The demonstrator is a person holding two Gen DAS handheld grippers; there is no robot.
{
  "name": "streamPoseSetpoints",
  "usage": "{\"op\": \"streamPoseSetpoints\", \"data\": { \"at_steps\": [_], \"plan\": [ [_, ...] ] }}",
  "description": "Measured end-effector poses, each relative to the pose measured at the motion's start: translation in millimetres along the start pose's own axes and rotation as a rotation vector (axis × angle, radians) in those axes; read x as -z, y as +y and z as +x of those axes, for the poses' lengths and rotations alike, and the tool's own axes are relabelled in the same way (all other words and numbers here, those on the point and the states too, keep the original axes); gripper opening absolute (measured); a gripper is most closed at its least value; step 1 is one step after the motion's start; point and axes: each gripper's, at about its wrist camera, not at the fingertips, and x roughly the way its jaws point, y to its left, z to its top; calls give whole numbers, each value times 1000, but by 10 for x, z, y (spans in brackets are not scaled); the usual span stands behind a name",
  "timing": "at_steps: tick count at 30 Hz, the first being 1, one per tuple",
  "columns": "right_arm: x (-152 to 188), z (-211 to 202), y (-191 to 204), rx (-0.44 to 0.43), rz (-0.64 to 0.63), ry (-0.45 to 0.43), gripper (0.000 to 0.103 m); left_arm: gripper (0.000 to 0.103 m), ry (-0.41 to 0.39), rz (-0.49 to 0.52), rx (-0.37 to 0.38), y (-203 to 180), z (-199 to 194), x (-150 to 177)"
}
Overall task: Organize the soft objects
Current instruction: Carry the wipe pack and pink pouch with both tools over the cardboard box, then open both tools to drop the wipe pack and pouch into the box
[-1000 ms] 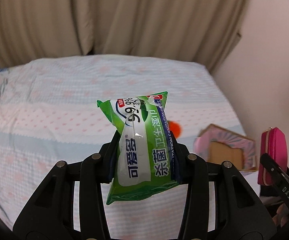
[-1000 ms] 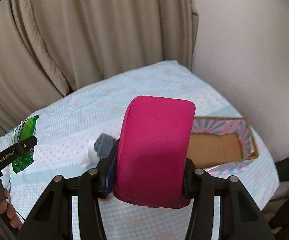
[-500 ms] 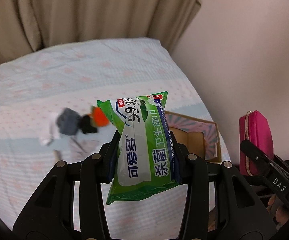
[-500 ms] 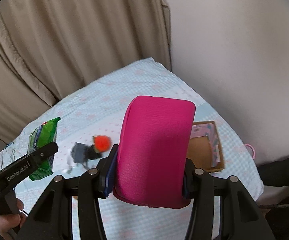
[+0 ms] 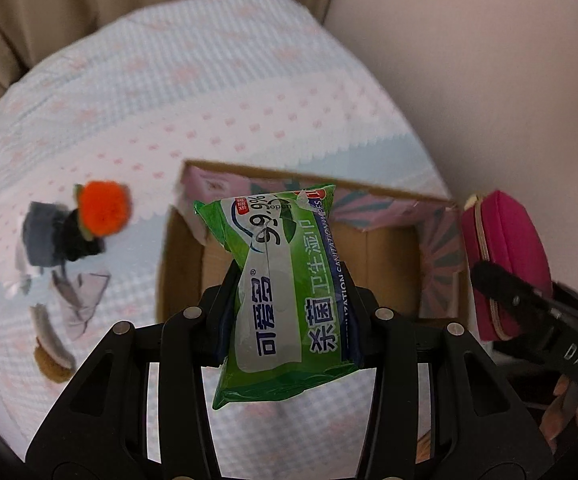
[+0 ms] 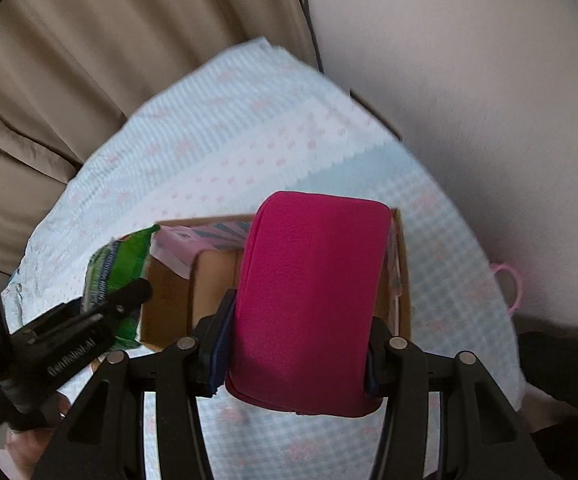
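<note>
Above the bed, my left gripper (image 5: 289, 304) clamps a wipes pack (image 5: 285, 280) and my right gripper (image 6: 297, 344) a pink pouch (image 6: 309, 300), both over the open box (image 5: 181, 256).

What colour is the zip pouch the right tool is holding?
The soft zip pouch is bright magenta pink all over, clearest in the right wrist view.

Soft dim light, motion-blurred fisheye edges
</note>
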Motion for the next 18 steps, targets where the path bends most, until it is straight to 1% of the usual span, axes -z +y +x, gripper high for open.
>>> {"op": "streamPoseSetpoints", "data": {
  "at_steps": [4,6,10,13,16,17,18],
  "plan": [
    [-74,454,-159,-41,44,93,47,39,86,42,-23,-94,421,-15],
    [-105,637,-227,-52,62,122,47,39,131,73,-47,-133,624,-36],
    [-129,984,-282,-87,89,185,47,39,199,98,-51,-156,932,-41],
    [-121,1145,-280,-114,105,219,47,39,223,128,-69,-159,1035,-35],
    [-123,1251,-281,-136,116,239,47,40,214,185,-87,-188,1034,-44],
    [-127,1274,-274,-151,121,241,48,42,203,202,-96,-203,1010,-48],
    [-138,1286,-273,-160,126,239,49,53,195,219,-106,-222,977,-54]
  ]
}}
